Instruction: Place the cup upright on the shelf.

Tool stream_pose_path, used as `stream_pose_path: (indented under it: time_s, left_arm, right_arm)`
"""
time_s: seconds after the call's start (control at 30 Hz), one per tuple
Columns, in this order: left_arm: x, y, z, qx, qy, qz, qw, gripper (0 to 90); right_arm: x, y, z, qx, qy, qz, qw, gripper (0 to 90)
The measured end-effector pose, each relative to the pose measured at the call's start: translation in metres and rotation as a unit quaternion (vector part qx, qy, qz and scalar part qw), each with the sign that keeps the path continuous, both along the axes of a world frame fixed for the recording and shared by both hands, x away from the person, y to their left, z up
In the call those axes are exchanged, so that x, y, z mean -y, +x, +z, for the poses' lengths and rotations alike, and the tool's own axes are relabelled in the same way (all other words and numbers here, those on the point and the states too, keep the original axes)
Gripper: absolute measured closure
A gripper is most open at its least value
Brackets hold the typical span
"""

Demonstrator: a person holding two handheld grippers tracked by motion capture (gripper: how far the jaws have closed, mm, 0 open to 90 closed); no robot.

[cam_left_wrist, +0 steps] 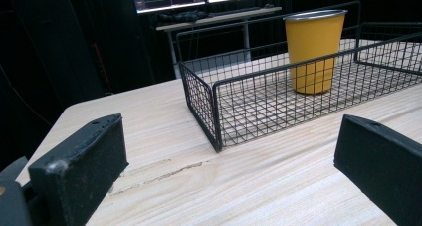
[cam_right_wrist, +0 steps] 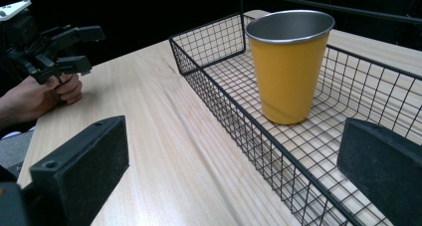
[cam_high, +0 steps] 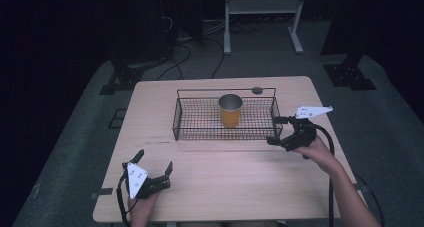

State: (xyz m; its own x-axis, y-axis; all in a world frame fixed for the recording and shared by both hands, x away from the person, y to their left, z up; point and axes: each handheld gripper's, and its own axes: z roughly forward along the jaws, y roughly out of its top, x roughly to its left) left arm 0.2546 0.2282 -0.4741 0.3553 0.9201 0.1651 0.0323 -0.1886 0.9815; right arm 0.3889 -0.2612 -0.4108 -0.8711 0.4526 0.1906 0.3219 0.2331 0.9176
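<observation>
Left gripper [cam_high: 154,166]: at the table's near left corner, jaws wide apart with nothing between them, resting low over the wood, well apart from the basket.
Right gripper [cam_high: 276,130]: farther in, at the basket's right end, jaws spread and bare, one by the rim's near corner.
Table [cam_high: 225,187]: pale wood.
Basket [cam_high: 200,135]: black wire, on the far half of the table.
Cup [cam_high: 230,110]: yellow with a metal rim, upright inside the basket, near its middle, touching neither gripper.
</observation>
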Motion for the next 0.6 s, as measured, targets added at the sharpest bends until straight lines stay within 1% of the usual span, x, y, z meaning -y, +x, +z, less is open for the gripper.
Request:
stream_pose_path:
  time_s: [0.13,0.17,0.23,0.4,0.43,0.6]
  left_arm:
    - [0.0,0.0,0.0,0.001,0.0,0.0,1.0,0.0]
    - [0.0,0.0,0.0,0.001,0.0,0.0,1.0,0.0]
    - [0.0,0.0,0.0,0.001,0.0,0.0,1.0,0.0]
    - [0.0,0.0,0.0,0.0,0.0,0.0,1.0,0.0]
    - [0.0,0.0,0.0,0.0,0.0,0.0,1.0,0.0]
    - [0.0,0.0,0.0,0.0,0.001,0.001,1.0,0.0]
  right_arm:
    - [0.003,-0.004,-0.004,-0.001,0.003,-0.001,1.0,0.0]
    - [0.004,-0.005,-0.005,-0.004,0.001,-0.001,1.0,0.0]
    - [0.005,-0.008,-0.008,-0.003,0.004,-0.004,1.0,0.0]
    - [0.007,-0.013,-0.014,-0.008,0.001,-0.004,1.0,0.0]
    - [0.008,-0.015,-0.015,-0.003,0.002,-0.007,1.0,0.0]
    - [0.01,-0.02,-0.02,-0.008,0.002,-0.008,0.9999,0.0]
